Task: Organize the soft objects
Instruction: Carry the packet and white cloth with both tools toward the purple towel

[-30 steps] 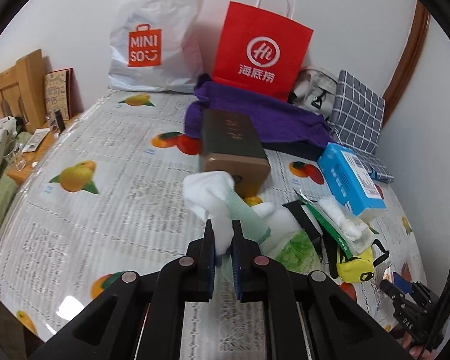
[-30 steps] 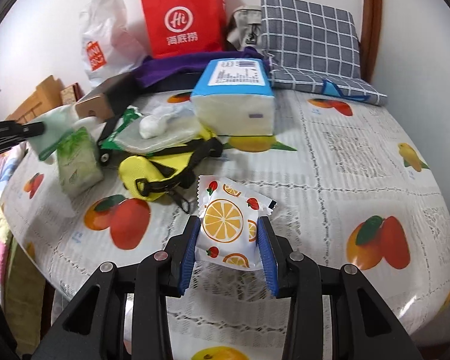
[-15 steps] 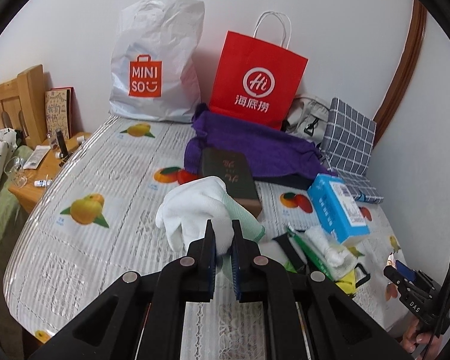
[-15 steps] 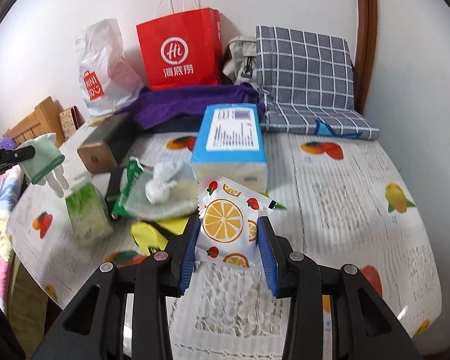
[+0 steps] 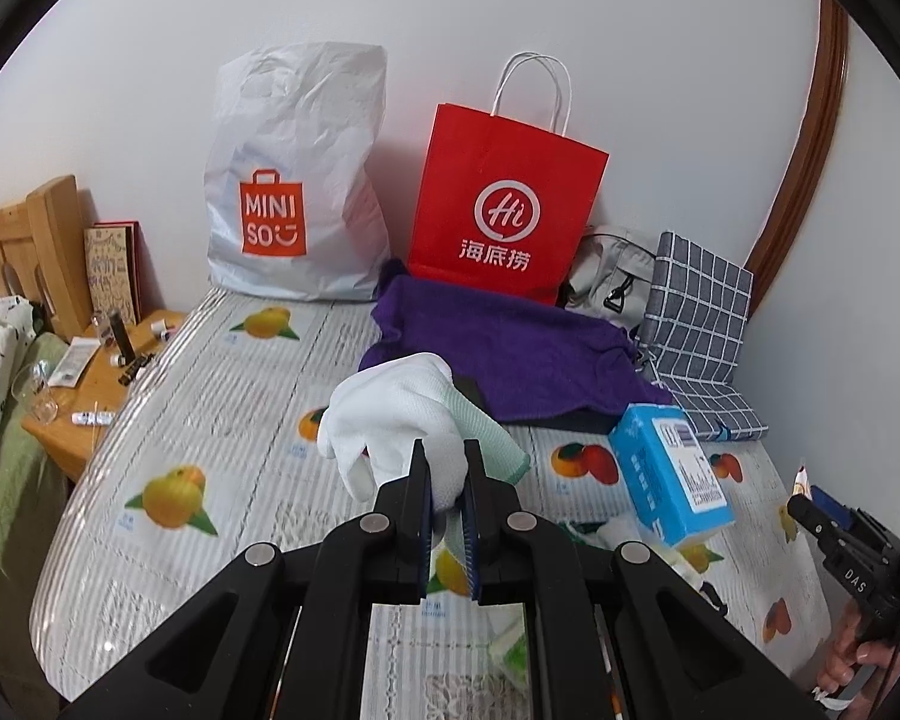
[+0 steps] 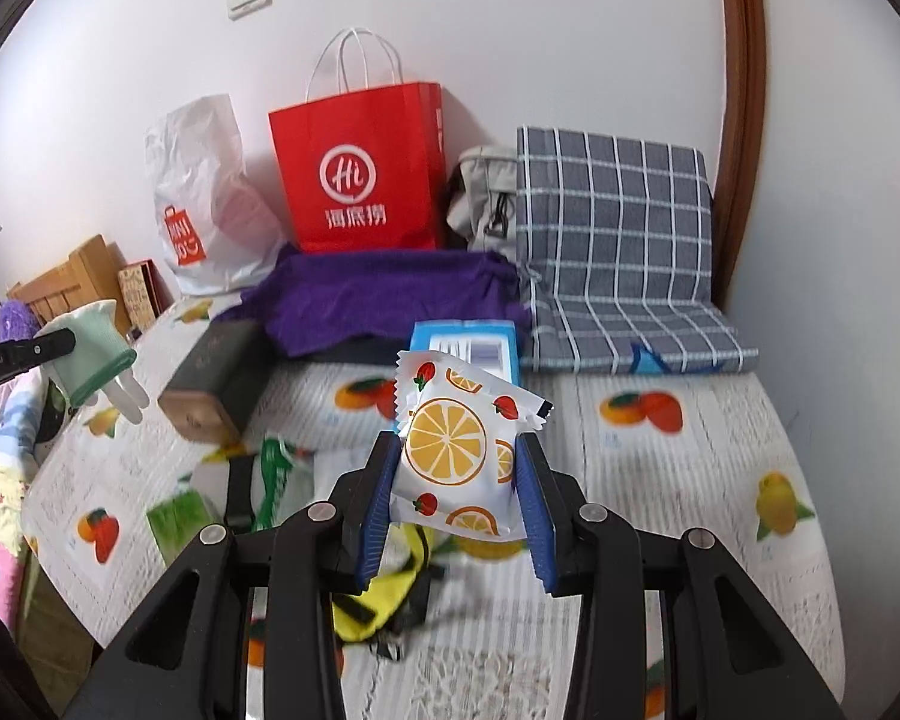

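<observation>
I am seeing my left gripper pinching a white glove tight, its green cuff trailing toward two o'clock; the glove is hiding most of the dark box on the table. My right gripper is clamping a fruit-print pouch above the table, covering the blue tissue pack at twelve o'clock. The clutter below is blurring.

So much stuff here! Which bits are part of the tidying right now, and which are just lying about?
In the job:
- white glove, pinched in the left gripper
- orange-print packet, clamped in the right gripper

Lying about:
- red bag
- white bag
- purple towel
- blue tissue pack
- checked cushion
</observation>
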Motion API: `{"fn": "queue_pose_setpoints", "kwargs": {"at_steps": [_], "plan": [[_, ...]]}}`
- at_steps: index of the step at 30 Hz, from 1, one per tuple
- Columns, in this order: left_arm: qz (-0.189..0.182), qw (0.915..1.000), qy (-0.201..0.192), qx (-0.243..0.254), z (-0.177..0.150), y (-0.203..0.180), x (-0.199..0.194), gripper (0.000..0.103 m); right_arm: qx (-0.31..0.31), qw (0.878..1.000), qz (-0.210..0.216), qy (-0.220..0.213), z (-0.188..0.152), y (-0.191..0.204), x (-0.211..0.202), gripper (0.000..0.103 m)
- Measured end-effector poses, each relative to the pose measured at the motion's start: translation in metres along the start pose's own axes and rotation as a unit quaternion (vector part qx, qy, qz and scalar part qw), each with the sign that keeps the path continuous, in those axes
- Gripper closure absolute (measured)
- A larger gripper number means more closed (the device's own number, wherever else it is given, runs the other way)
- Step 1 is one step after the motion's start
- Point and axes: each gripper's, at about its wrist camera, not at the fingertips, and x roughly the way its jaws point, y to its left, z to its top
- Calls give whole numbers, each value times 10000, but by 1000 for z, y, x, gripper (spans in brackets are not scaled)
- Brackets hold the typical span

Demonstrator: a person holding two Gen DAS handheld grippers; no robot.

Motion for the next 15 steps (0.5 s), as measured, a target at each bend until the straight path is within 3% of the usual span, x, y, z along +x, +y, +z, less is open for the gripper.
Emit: {"fn": "queue_pose_setpoints", "kwargs": {"at_steps": [15], "plan": [[350, 9987, -20, 381, 43, -25, 35, 94, -83, 9996, 162, -199, 58, 9, 35, 64]]}}
